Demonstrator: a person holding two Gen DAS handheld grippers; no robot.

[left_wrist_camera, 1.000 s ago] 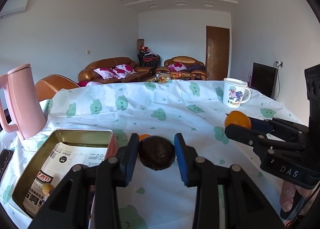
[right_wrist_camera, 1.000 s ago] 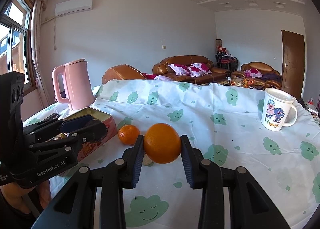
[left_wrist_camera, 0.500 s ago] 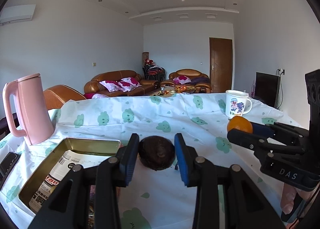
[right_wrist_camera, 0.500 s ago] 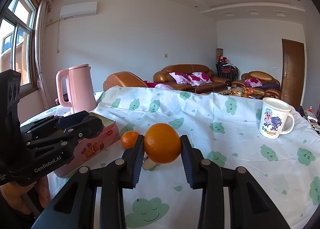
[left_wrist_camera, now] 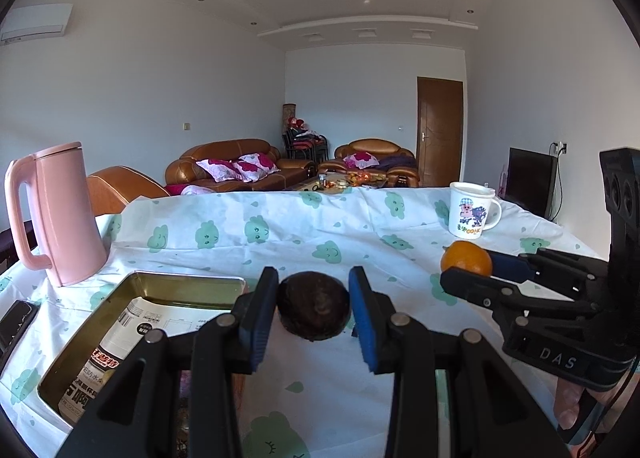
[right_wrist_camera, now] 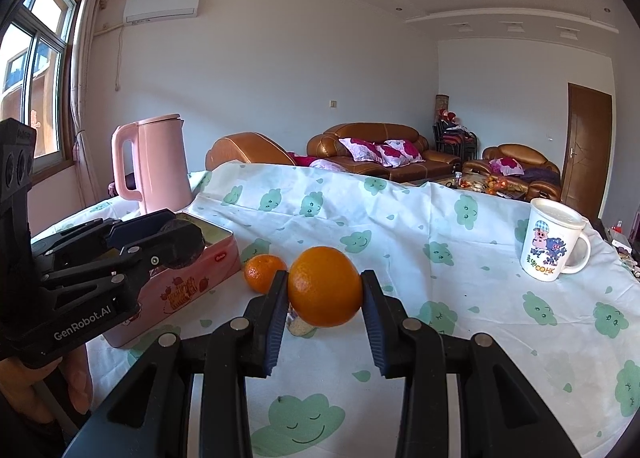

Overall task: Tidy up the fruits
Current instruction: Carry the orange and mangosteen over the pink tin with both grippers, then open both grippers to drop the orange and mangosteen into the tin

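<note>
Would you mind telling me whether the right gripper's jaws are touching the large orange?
Touching. In the right wrist view the right gripper has both jaws pressed against the sides of the large orange, holding it clear of the tablecloth.

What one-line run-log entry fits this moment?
left tool: shut on dark fruit | right tool: shut on orange | tin: open

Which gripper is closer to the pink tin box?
Left. The left gripper, holding a dark fruit, hangs by the pink tin; the right gripper, holding an orange, is farther out.
</note>
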